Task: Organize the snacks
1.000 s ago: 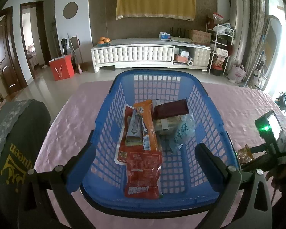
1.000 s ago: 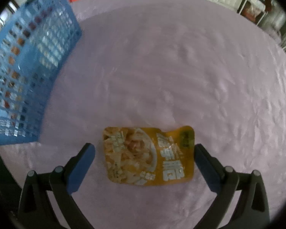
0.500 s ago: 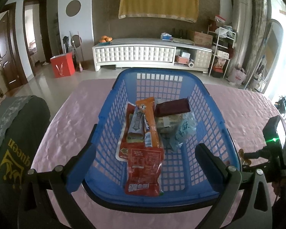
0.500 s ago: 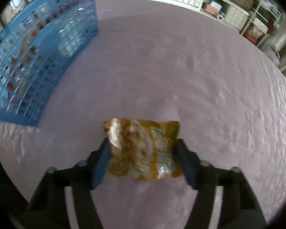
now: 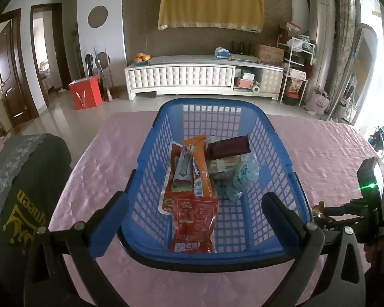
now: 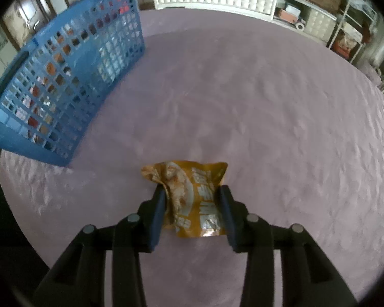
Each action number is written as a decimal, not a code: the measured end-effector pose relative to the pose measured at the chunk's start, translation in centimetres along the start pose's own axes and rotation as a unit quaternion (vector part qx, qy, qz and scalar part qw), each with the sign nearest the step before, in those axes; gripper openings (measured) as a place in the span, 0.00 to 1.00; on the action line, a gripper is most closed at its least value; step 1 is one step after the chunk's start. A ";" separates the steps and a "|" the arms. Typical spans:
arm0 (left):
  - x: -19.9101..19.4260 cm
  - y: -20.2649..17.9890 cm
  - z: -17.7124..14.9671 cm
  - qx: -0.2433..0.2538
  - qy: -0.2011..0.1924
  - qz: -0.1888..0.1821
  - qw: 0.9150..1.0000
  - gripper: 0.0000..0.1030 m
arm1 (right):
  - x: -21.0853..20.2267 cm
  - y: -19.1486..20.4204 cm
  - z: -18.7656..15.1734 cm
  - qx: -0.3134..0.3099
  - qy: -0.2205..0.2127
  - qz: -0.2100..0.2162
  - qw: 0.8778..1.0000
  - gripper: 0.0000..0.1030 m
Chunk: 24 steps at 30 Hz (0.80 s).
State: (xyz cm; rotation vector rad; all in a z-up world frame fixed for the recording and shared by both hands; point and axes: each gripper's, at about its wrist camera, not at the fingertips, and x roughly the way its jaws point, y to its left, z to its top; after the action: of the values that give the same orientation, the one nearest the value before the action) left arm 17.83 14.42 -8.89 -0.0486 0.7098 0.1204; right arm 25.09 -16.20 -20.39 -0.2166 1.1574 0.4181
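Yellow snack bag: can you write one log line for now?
right tool: closing, shut on yellow snack bag | left tool: open | blue basket: waiting

Pink-mauve tablecloth [image 5: 94, 168], wrinkled, covers the table. Far wall: long white tufted cabinet [image 5: 187, 76], plate of oranges [image 5: 142, 57] at its left end, cardboard box [image 5: 270, 53] at its right end. Yellow cloth [image 5: 210, 7] hangs above. Red box [image 5: 85, 95] on the floor at left. Wire shelf rack [image 5: 294, 69] at right, white bag [image 5: 318, 103] beside it.
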 end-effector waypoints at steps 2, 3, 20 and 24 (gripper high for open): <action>-0.2 0.0 0.3 0.003 -0.002 0.002 1.000 1.00 | -1.0 0.4 -0.2 -0.005 -0.013 0.002 1.000 0.44; -0.3 0.0 0.4 0.005 -0.004 0.003 1.000 1.00 | -1.6 0.5 -0.4 -0.005 -0.020 0.008 1.000 0.44; -1.7 2.2 2.3 0.019 -0.024 0.014 0.999 1.00 | -10.8 10.0 6.2 -0.102 -0.140 0.052 0.984 0.44; -1.3 3.2 2.3 0.013 -0.022 0.017 1.000 1.00 | -9.4 11.6 7.5 -0.117 -0.131 0.053 0.983 0.44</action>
State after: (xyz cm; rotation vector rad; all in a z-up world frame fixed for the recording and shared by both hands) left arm 17.93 17.67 -6.25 -0.0094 0.6678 0.1441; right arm 23.22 -4.84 -8.28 -0.2967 0.8617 0.6579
